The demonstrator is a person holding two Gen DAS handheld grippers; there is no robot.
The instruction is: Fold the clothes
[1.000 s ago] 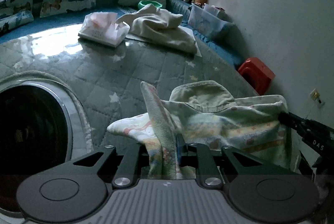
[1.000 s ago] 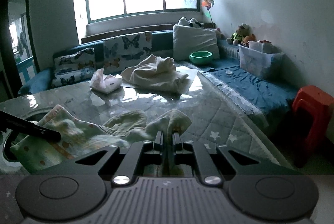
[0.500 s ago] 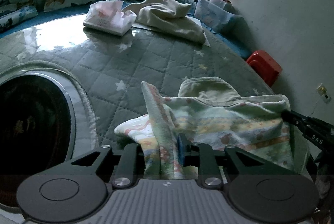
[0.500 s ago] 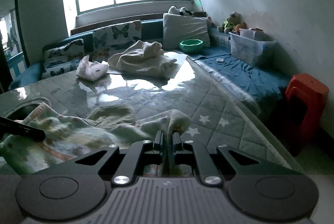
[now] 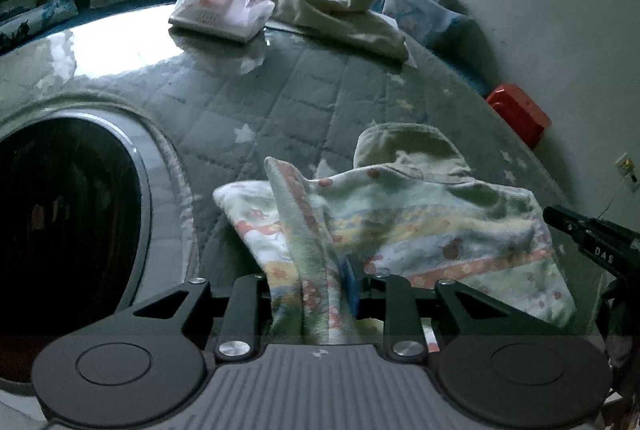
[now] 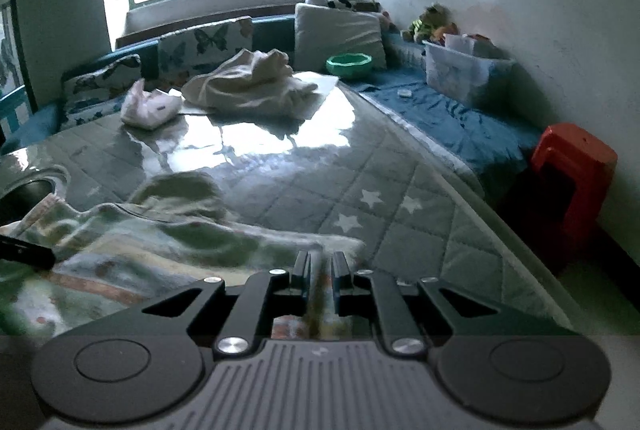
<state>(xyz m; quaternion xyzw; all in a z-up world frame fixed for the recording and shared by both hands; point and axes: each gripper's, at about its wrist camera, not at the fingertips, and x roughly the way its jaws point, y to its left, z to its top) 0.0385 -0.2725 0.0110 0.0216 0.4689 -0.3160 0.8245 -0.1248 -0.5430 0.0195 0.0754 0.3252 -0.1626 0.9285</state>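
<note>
A small patterned garment (image 5: 420, 213) with pale green, yellow and orange stripes lies on the quilted grey table cover (image 5: 304, 101). My left gripper (image 5: 316, 290) is shut on a bunched edge of it, which stands up between the fingers. My right gripper (image 6: 320, 270) is shut on the opposite edge of the same garment (image 6: 132, 250). The right gripper's tip shows at the right of the left wrist view (image 5: 580, 230), and the left gripper's tip shows at the left of the right wrist view (image 6: 28, 250).
A cream cloth pile (image 6: 248, 85) and a tissue pack (image 6: 150, 105) lie at the table's far end. A round dark opening (image 5: 64, 213) is on the left. A red stool (image 6: 572, 165), a blue couch with cushions (image 6: 208, 45), a green bowl (image 6: 348, 63) and a clear bin (image 6: 460, 73) are on the right.
Both grippers have lowered and drawn back toward the near table edge with the garment, which now lies flatter and more stretched between them. Both stay shut.
</note>
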